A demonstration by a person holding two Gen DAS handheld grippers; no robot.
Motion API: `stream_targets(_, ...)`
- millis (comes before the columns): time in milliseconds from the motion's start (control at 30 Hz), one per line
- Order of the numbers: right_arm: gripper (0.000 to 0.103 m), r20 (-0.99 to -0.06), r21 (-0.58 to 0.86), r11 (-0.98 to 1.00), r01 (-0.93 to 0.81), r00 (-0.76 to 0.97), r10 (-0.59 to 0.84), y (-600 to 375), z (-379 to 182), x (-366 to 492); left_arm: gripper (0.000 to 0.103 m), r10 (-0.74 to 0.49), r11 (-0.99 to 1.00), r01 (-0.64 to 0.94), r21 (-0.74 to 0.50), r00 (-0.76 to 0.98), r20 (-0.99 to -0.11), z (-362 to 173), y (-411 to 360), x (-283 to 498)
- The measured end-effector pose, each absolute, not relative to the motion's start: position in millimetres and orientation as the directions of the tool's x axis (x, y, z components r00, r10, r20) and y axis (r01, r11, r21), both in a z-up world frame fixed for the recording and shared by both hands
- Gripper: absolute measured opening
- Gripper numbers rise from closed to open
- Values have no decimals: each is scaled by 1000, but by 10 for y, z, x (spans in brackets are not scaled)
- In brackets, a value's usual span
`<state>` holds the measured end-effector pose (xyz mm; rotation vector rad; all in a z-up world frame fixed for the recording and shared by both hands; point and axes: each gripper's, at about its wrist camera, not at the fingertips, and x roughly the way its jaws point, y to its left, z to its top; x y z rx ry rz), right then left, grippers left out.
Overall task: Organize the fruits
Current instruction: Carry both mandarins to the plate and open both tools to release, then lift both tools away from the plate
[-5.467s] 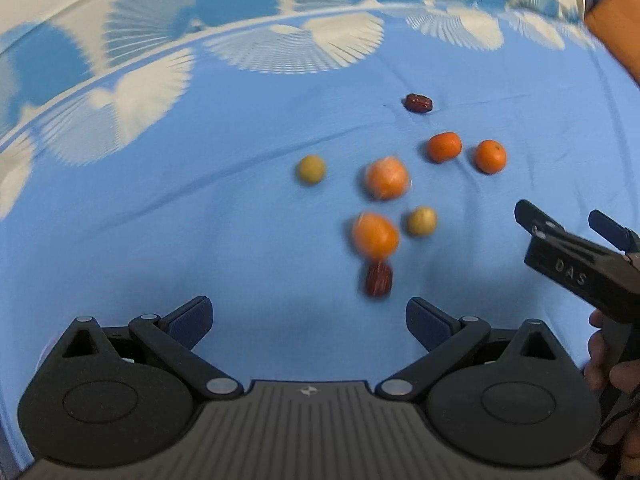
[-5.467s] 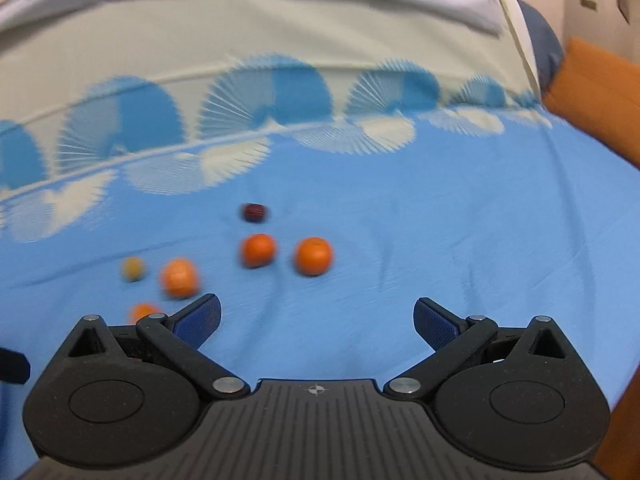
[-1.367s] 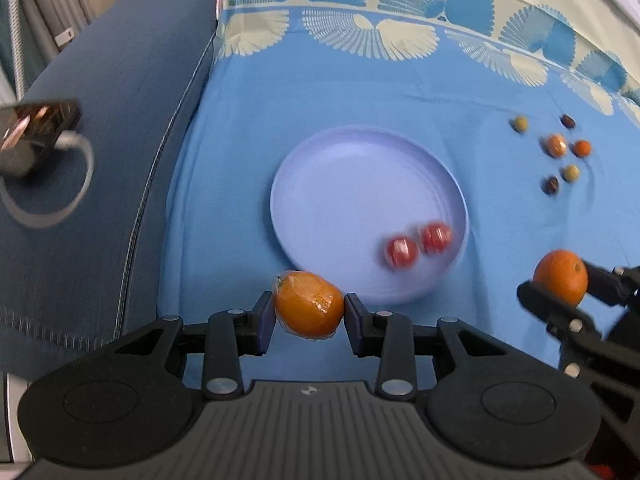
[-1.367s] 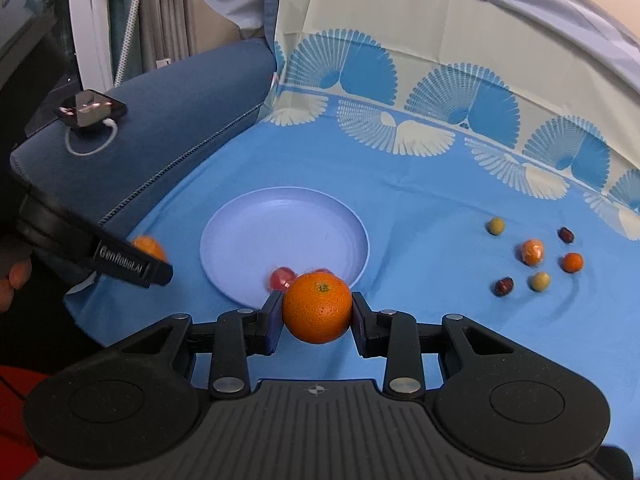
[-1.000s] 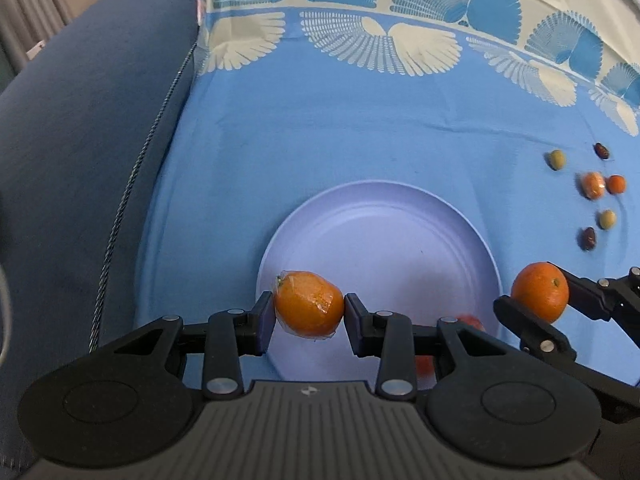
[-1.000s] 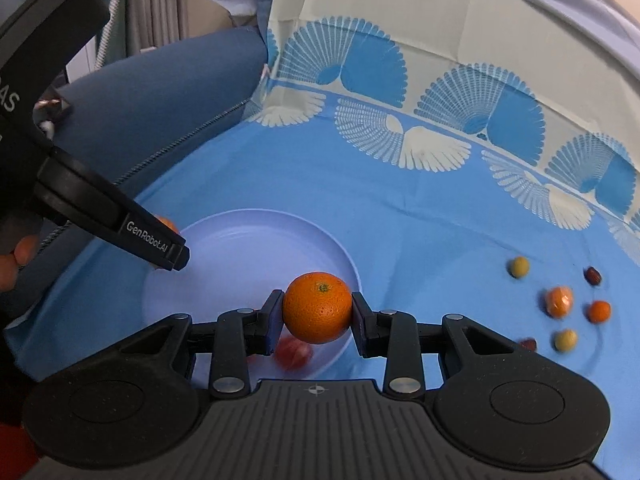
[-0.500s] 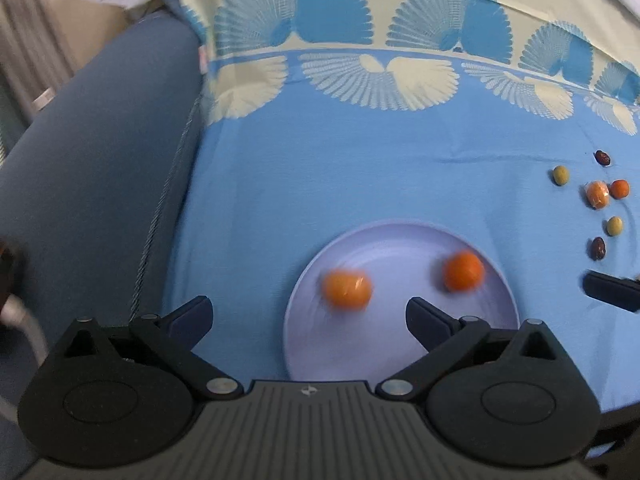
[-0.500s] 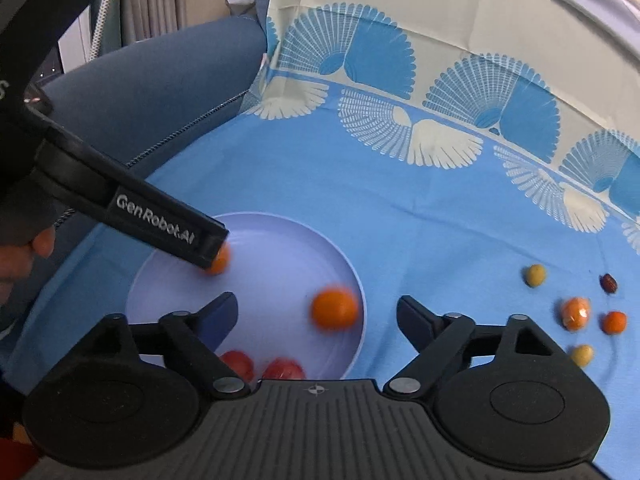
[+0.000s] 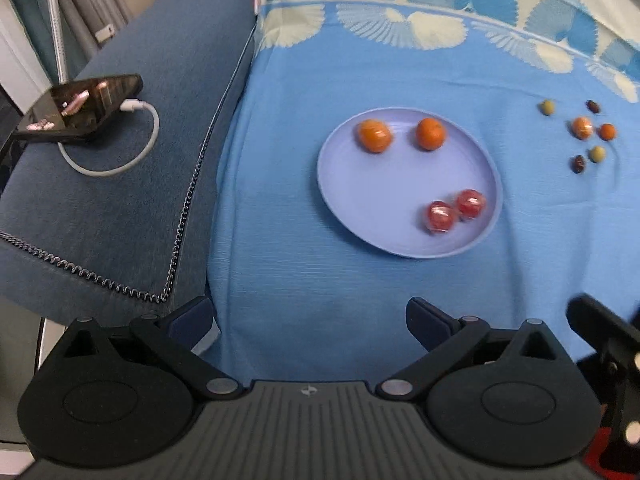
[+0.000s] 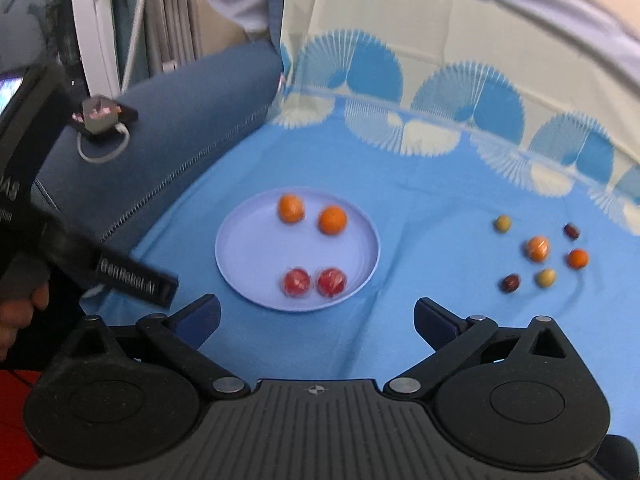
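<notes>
Your left gripper (image 9: pixel 308 318) and right gripper (image 10: pixel 316 316) both stand wide open, holding nothing. The plate (image 10: pixel 240 256) lies at 12 o'clock of each, carrying two oranges (image 10: pixel 332 220) and two red fruits (image 10: pixel 297 282); six loose fruits (image 10: pixel 538 249) lie at 2 o'clock.

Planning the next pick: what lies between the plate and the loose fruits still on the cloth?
Only bare blue cloth separates the plate from the loose fruits, seen most clearly in the right wrist view.

Home: cloth-draped sofa (image 9: pixel 120 184), charging phone (image 9: pixel 80 108).
</notes>
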<state>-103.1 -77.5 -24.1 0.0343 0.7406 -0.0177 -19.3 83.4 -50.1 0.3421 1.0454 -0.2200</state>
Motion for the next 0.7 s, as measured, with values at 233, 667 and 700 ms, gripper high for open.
stream_targets(233,102,-612,-9,1000,18,791,-20,-667,-70,-1317,103,-54,917,352,186,573,-818,-216,760,-490)
stream_targets(667,102,-533,-37,999,25,845,-41,-638,105,-1586,103,-76,908,370,197,606,-792,-62,718,-723)
stream_targets(700,102,-530,-37,999,25,847,-41,-633,108,-1593,103,-77,908,370,197,608,-790,-55,724,-729)
